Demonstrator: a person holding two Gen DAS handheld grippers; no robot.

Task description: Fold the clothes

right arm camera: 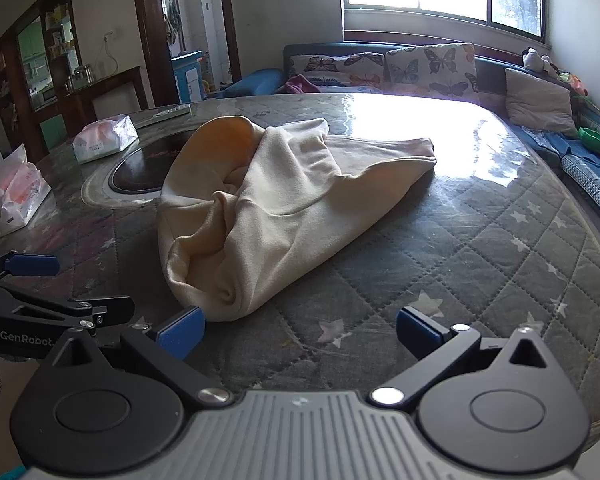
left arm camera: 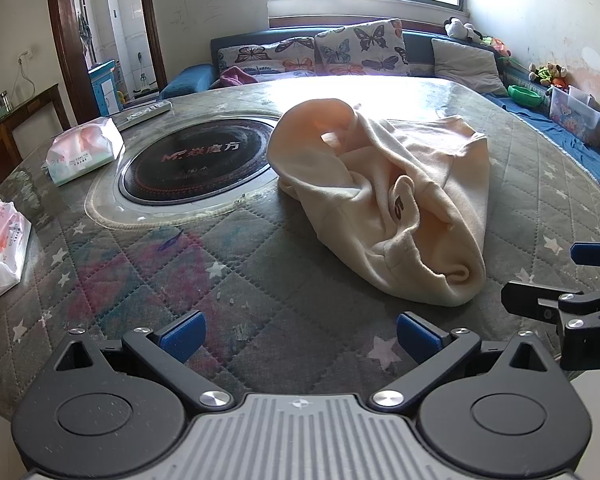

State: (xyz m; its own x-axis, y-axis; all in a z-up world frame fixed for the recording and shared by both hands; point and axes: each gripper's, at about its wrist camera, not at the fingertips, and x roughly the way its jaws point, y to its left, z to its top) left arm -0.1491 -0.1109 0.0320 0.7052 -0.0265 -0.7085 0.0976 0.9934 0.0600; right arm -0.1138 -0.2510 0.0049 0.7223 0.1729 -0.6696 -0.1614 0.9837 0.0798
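On the quilted table [left arm camera: 260, 280], a crumpled cream garment [left arm camera: 392, 200]; left gripper [left arm camera: 300, 336] and right gripper [right arm camera: 300, 332] both agape.

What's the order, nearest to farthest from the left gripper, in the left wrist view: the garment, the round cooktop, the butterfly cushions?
From the left gripper:
1. Garment, crumpled just ahead, slightly right.
2. Cooktop, set into the table, ahead left.
3. Butterfly cushions, on the sofa beyond the table.
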